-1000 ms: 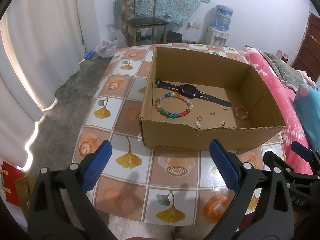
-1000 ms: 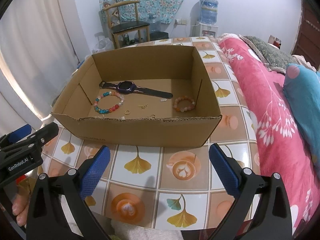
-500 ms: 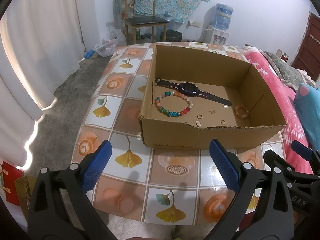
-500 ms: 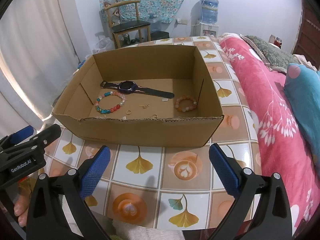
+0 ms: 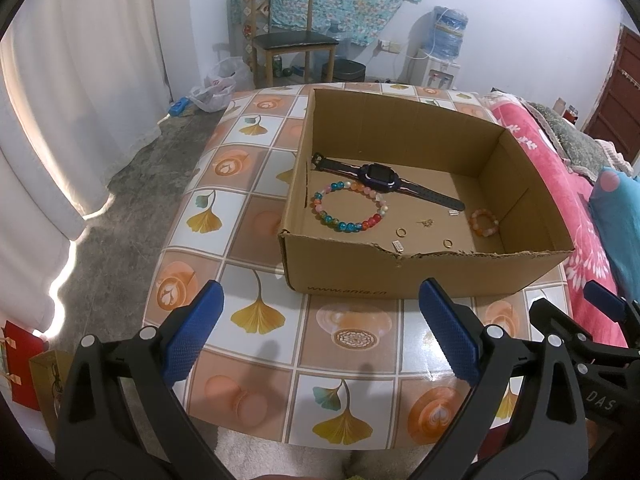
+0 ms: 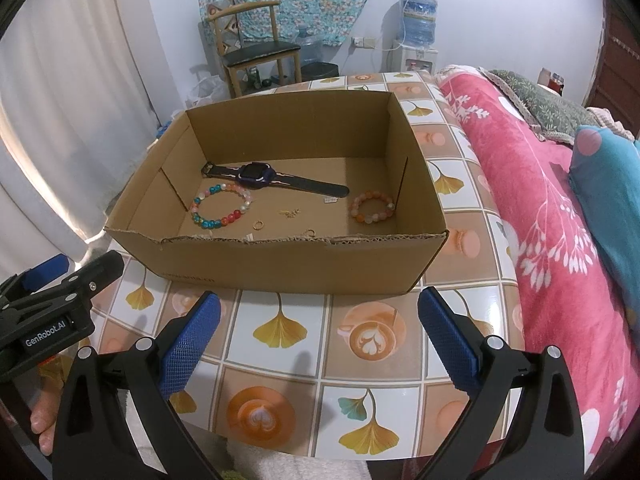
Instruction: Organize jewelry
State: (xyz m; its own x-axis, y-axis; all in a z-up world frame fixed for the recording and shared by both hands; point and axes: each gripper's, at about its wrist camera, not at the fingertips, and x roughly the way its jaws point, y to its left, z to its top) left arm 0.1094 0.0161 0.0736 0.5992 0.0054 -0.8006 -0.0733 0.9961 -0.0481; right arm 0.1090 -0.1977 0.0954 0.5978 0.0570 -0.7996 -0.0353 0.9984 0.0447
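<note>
1. Daylight glows through the white curtain (image 5: pixel 60 120) at the left; the room is evenly bright.
2. Glare streaks the glossy table (image 5: pixel 248 208) at its left edge.
3. Fisheye bending curves the edges; corners are black.
4. Focus is sharp.

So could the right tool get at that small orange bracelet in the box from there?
Probably yes. The right tool is open, the cardboard box has no lid, and nothing covers the orange bracelet; it only needs to clear the front wall.

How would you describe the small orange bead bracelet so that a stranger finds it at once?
Look inside the open brown cardboard box on the tiled table. The small orange bead bracelet lies by its right wall, past the tip of the dark wristwatch strap. The larger multicoloured bead bracelet lies left.
</note>
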